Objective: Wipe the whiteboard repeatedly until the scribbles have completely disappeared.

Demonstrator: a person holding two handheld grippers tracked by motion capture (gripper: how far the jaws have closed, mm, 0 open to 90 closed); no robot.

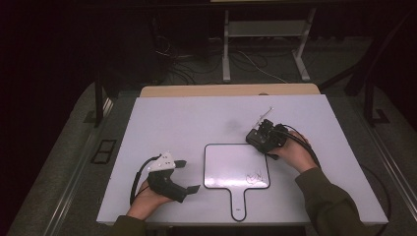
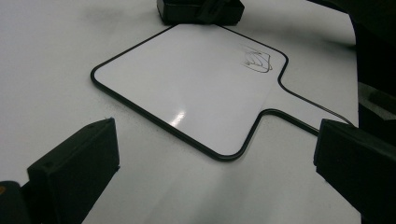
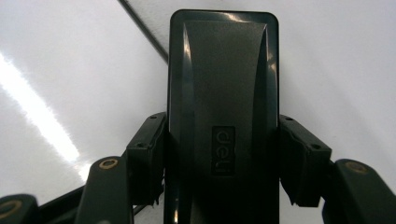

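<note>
counter (image 1: 196, 118): big white top, takes up most of the high view, everything sits on it

board (image 1: 236, 164): small paddle-shaped whiteboard with a black rim, lying flat near the person's edge of the counter, handle pointing back at the person. it's between the two hands

scribble (image 1: 254, 178): dark doodle in the board's corner on the right-hand side, just above the handle. in the left gripper view it's over at the far corner (image 2: 256, 59)

right tongs (image 1: 259, 139): resting at the board's upper right corner, right hand (image 1: 290, 152) behind them. clamped on the eraser, one jaw tight on each long side in the right gripper view

eraser (image 3: 223, 107): black block with "deli" stamped on it, sticking out lengthways past the jaws. sits right at the board's black rim, can't really tell if it's touching the board surface or just over it. the left gripper view shows it as a dark block at the board's far edge (image 2: 201, 10)

left tongs (image 1: 189, 176): just left of the board, not touching it, held in the left hand (image 1: 147, 194). jaws wide apart, nothing in them, pointing across at the board
</note>
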